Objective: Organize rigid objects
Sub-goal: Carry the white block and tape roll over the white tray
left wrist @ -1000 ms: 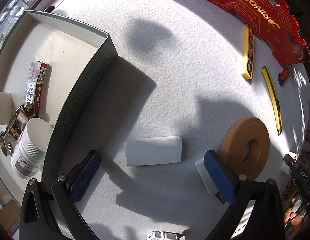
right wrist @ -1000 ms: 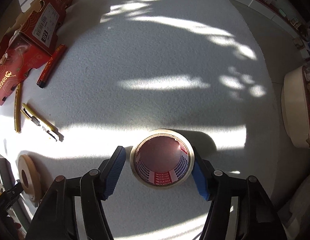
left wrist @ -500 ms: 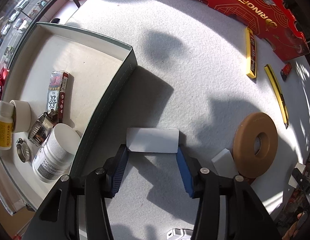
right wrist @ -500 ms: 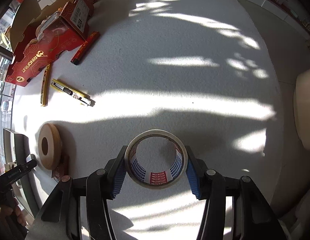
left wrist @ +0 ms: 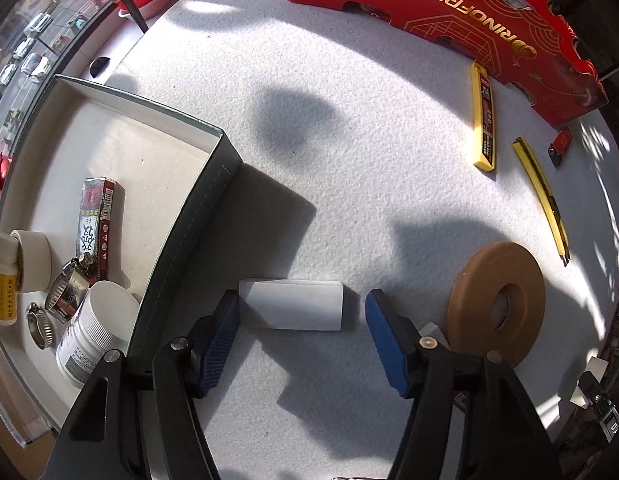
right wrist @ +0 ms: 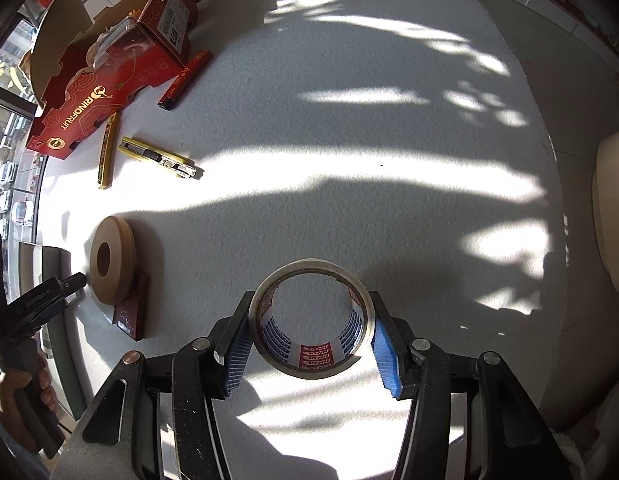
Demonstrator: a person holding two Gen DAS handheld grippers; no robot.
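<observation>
A white rectangular block (left wrist: pixel 293 306) lies on the white felt table beside the grey tray (left wrist: pixel 181 248). My left gripper (left wrist: pixel 301 308) points straight down over it with its jaws closing. The block is between the pads; the left pad (left wrist: pixel 225 320) is at its end and a thin shadowed gap shows at the right pad. In the right wrist view a clear tape roll (right wrist: pixel 313 358) with red and blue print hangs above the table. My right gripper (right wrist: pixel 311 332) is shut on it, a pad on each side. The left gripper (right wrist: pixel 49 300) shows at the left edge, held by a hand (right wrist: pixel 13 392).
The tray holds a white jar (left wrist: pixel 93 332), a small bottle (left wrist: pixel 1 276), hose clamps (left wrist: pixel 65 288) and a red packet (left wrist: pixel 95 220). On the felt lie a brown tape ring (left wrist: pixel 497 304), a yellow cutter (left wrist: pixel 541 196), a yellow case (left wrist: pixel 483 120), a red marker (right wrist: pixel 185 78) and a red carton (left wrist: pixel 449 12).
The left jaws came in from wide apart to either side of the white block. The right gripper lifted the tape roll off the table and carried it toward the brown ring.
</observation>
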